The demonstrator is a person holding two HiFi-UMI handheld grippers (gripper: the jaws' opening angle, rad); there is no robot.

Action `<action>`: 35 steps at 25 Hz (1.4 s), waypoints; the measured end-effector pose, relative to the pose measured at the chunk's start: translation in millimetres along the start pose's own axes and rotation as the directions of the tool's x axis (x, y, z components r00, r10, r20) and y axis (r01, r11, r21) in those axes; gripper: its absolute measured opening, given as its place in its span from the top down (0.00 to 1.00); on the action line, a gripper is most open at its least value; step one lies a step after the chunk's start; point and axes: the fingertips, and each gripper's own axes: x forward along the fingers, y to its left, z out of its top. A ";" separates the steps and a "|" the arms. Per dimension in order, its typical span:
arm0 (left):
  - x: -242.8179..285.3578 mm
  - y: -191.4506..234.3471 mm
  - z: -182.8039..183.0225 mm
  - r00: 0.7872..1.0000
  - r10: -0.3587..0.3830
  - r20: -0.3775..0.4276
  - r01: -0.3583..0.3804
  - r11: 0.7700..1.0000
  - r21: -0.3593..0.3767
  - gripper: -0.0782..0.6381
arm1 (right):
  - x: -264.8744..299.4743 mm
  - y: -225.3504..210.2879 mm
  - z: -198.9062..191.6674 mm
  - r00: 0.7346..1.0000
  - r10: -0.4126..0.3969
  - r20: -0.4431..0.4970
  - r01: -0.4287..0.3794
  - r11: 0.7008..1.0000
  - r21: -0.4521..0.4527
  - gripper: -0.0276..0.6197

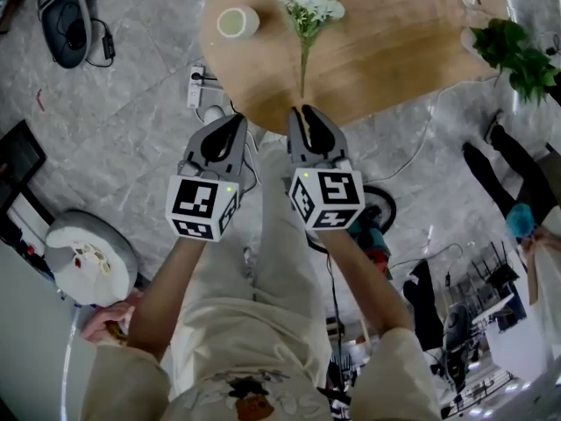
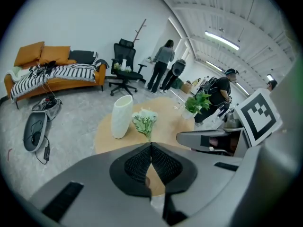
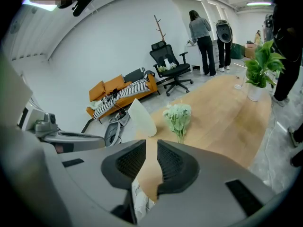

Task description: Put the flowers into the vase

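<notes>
One bunch of white flowers (image 1: pixel 308 7) lies flat on the wooden surface (image 1: pixel 394 51). Its stem points at the tongs. One white vase (image 1: pixel 237 22) stands near it on the left, not touching it. One green plant (image 1: pixel 515 53) sits at the right end. Two tongs hang side by side at the near edge. The left tongs (image 1: pixel 238 119) are pressed together with nothing in them. The right tongs (image 1: pixel 301 110) are a little apart, with nothing between them. Far back are one orange sofa (image 2: pixel 57 74) and one black chair (image 2: pixel 124 65). Two people (image 2: pixel 163 65) stand by the far wall.
</notes>
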 end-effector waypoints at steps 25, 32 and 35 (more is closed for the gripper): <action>73.6 19.7 -23.3 0.999 0.041 -0.028 -0.042 0.998 -0.040 0.88 | 66.8 -51.1 -19.3 0.997 -0.034 -0.065 0.035 0.999 0.013 0.80; 84.4 21.8 -23.0 0.999 0.037 -0.025 -0.039 0.997 -0.060 0.88 | 81.1 -65.3 -21.3 0.995 -0.054 -0.081 0.055 0.999 0.000 0.79; 89.9 22.9 -24.6 0.999 0.028 -0.028 -0.030 0.997 -0.070 0.88 | 87.1 -70.5 -19.7 0.995 -0.061 -0.082 0.062 0.998 0.004 0.79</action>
